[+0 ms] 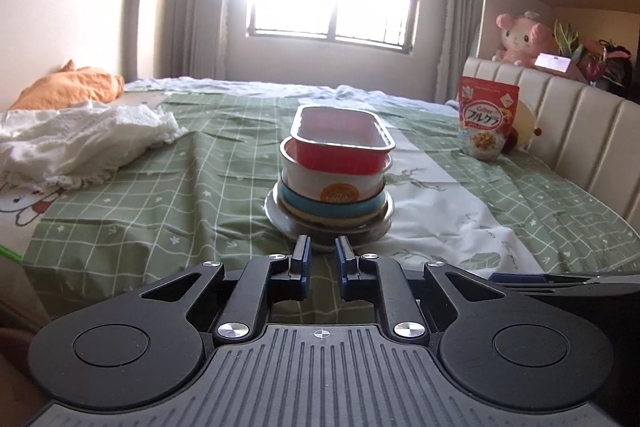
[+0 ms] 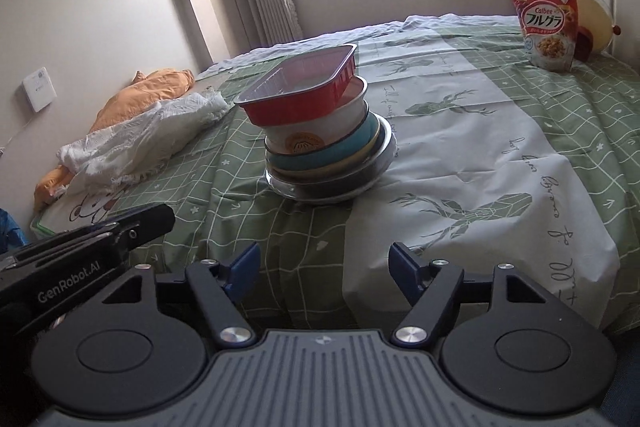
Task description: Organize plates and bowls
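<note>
A stack of dishes stands on the green checked bedcover (image 1: 160, 211). On top is a red rectangular tray (image 1: 340, 137), resting skewed on a white bowl with an orange mark (image 1: 332, 187). Under them come a teal bowl (image 1: 316, 207), thin plates and a wide clear bottom plate (image 1: 276, 217). My left gripper (image 1: 322, 243) is shut with nothing in it, its tips just short of the bottom plate's near rim. In the right wrist view the stack leans: red tray (image 2: 300, 99), white bowl (image 2: 320, 137), bottom plate (image 2: 382, 163). My right gripper (image 2: 324, 253) is open and empty, well short of the stack.
A red cereal bag (image 1: 486, 119) (image 2: 546, 23) stands at the far right by the padded headboard (image 1: 580, 131). White cloth (image 1: 80, 143) and orange cloth (image 1: 68, 87) lie at the left. The left gripper's black body (image 2: 100, 239) shows beside my right one.
</note>
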Demonstrator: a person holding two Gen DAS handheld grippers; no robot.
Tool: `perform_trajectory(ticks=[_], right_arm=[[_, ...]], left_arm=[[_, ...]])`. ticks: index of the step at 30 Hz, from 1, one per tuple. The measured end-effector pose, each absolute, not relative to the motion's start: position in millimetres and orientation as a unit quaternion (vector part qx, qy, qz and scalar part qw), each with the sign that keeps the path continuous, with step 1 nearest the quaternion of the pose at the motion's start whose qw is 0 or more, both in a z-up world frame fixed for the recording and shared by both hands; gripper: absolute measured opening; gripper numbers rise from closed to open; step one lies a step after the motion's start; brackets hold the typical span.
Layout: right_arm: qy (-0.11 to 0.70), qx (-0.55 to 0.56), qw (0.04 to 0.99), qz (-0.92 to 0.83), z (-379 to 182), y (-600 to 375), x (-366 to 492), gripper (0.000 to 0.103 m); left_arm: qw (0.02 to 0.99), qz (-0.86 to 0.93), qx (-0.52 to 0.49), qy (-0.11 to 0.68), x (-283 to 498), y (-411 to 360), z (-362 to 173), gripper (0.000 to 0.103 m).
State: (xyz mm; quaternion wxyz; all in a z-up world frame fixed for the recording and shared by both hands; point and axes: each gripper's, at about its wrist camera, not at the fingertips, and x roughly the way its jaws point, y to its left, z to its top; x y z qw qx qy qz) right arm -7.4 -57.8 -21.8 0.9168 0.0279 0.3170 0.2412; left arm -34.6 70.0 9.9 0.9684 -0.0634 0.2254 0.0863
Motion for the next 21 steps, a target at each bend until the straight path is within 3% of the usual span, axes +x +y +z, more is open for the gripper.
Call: perform_trajectory(ticks=[6,21], right_arm=[[0.303,0.010,0.929,0.214,-15.1,-66.5,-17.3,0.075],[0.318,0.009,0.921,0.223,-21.3,-64.4,-14.0,0.075]], left_arm=[[0.957,0.074,-0.074,0.271,-34.7,60.8,5.6,0.016],[0.955,0.077,-0.079,0.275,-37.4,59.5,2.6,0.016]])
